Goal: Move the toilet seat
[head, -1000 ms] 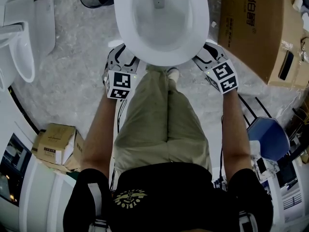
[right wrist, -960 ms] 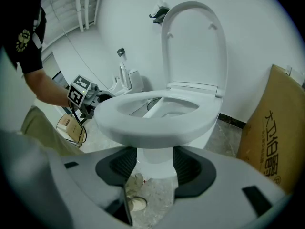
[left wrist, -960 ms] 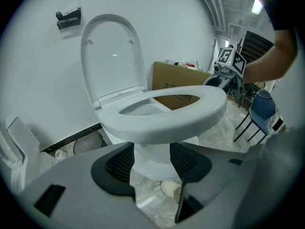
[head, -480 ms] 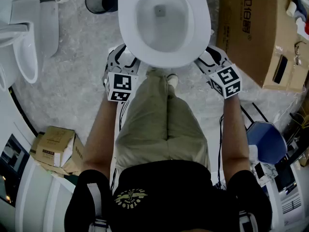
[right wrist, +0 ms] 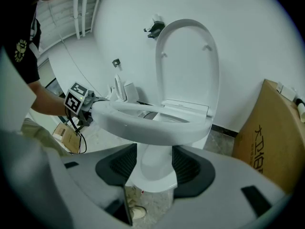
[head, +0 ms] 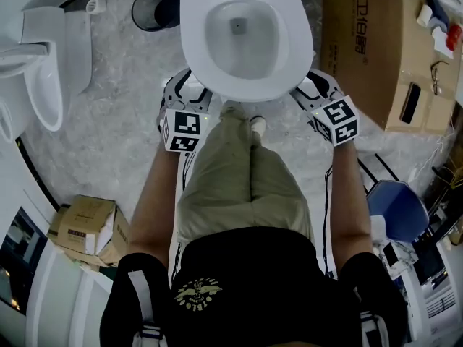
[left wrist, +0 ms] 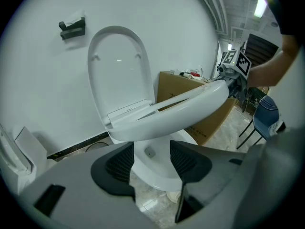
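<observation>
The white toilet seat is hinged at the back and hangs tilted up off the bowl. The lid stands upright against the wall. My left gripper is tucked under the seat's front left edge. My right gripper is under its front right edge. In the left gripper view the seat crosses just above my left gripper, whose jaws stand apart. In the right gripper view the seat lies over my right gripper, also with jaws apart. Contact underneath is hidden.
A big cardboard box stands right of the toilet. A dark round bin and another white fixture are to the left. A small carton lies at lower left, a blue chair at lower right. The person's shoe is by the bowl's base.
Both grippers and the seat's front edge have shifted a little up the head view, toward the wall. The seat ring looks shorter than a second ago.
</observation>
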The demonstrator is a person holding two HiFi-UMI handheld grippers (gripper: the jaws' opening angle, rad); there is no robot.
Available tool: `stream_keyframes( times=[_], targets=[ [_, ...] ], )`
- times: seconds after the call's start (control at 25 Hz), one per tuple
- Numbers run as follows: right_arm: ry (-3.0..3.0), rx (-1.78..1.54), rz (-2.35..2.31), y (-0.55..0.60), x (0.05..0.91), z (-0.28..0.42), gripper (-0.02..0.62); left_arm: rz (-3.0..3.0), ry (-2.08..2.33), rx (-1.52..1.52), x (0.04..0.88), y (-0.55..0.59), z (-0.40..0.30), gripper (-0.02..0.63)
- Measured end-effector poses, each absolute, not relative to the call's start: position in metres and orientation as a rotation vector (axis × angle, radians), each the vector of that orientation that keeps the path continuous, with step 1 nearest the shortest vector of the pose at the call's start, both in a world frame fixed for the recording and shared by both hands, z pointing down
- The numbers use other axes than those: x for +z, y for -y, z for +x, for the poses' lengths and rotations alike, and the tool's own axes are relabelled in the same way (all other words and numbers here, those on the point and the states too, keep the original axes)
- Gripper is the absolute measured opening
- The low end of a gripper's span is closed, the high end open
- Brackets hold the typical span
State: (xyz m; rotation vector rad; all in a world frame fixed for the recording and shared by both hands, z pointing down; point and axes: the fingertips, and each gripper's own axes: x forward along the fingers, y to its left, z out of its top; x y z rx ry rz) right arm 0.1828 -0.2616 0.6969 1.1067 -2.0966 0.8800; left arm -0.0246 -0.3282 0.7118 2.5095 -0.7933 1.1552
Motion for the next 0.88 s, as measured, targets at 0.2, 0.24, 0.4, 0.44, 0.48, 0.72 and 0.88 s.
stream_keyframes(
  times=[0.2,0.24,0.4,0.44,0.48,0.72,0.88],
  targets=[
    [2.084,0.879,1.107,0.273,0.684,0.184,0.239,2.519,0.778,1.168,0.699,0.340,-0.023,0.252],
    [2.083,0.879,1.107,0.275,0.680,0.184,0.239,2.520,0.774,1.169,0.696,0.342,-0.023,0.252],
    [2.085,0.862,1.080,0.282,0.668,0.183,0.239,2.505,0.767,1.170,0.687,0.351,-0.021,0.252],
    [2.085,0.861,1.073,0.284,0.666,0.183,0.238,2.497,0.768,1.170,0.685,0.352,-0.020,0.252],
    [2.084,0.865,1.072,0.285,0.665,0.184,0.238,2.489,0.770,1.171,0.683,0.353,-0.020,0.252],
    [2.069,0.895,1.111,0.298,0.652,0.188,0.238,2.464,0.799,1.157,0.673,0.365,-0.017,0.252],
    [2.063,0.916,1.135,0.307,0.645,0.189,0.238,2.456,0.797,1.165,0.665,0.371,-0.016,0.252]
  ],
)
